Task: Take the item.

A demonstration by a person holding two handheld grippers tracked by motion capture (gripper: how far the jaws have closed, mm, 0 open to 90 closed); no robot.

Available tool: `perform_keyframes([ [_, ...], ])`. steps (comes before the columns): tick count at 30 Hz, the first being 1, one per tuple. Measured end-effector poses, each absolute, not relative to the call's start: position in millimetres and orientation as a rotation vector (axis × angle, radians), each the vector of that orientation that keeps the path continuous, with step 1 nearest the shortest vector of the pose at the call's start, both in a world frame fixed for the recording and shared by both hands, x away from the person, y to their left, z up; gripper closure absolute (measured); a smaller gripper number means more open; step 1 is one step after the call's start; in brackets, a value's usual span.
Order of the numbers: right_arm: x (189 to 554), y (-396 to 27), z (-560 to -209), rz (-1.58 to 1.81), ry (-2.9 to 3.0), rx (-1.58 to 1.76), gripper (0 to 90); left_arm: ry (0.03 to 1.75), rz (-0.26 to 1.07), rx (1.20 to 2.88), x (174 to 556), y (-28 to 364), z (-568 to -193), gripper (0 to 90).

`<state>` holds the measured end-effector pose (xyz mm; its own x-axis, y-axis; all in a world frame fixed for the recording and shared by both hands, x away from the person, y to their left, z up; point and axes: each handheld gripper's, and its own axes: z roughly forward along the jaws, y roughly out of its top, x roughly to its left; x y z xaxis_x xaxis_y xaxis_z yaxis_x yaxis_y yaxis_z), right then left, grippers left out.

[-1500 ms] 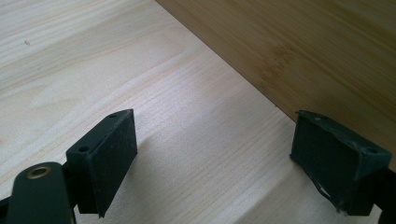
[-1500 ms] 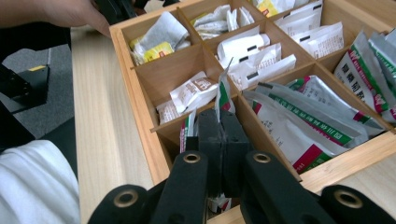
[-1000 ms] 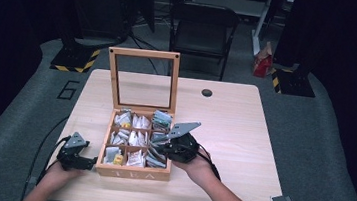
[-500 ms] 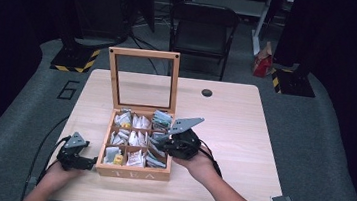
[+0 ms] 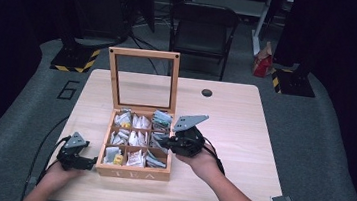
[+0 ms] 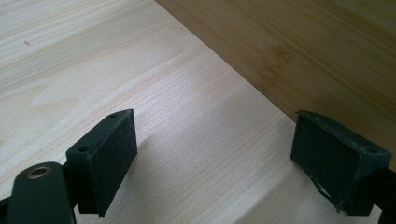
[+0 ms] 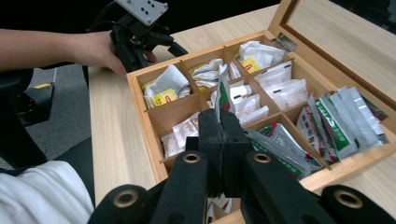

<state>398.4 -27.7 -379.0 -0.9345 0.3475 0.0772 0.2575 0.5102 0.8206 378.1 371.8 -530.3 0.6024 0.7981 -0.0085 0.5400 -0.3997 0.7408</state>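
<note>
Since the earlier frames, the right gripper [image 5: 166, 144] has shifted slightly over the tea box [image 5: 131, 174]. Its jaws are clamped on a tea bag [image 7: 222, 100] above the middle cells. The left gripper [image 6: 224, 163], jaws wide, rests on the surface [image 5: 243, 132] at the box's 9 o'clock. Judged step: lifting the bag out; next, carry it clear.

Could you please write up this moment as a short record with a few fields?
Box: wooden tea box on the table, glass-paned lid upright
Contents: tea bags in nine compartments
Right gripper: jaws shut on a red, green and white tea packet, above the box's right side
Left gripper: jaws open, nothing between them, beside the box's left wall
</note>
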Motion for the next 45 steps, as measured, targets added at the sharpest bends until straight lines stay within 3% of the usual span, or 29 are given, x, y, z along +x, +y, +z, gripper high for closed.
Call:
perform_keyframes([
  [45, 417, -112, -370, 1.347, 2.455, 0.753, 89.8, 1.057, 0.451, 2.1, 378, 372, -530, 13.8],
])
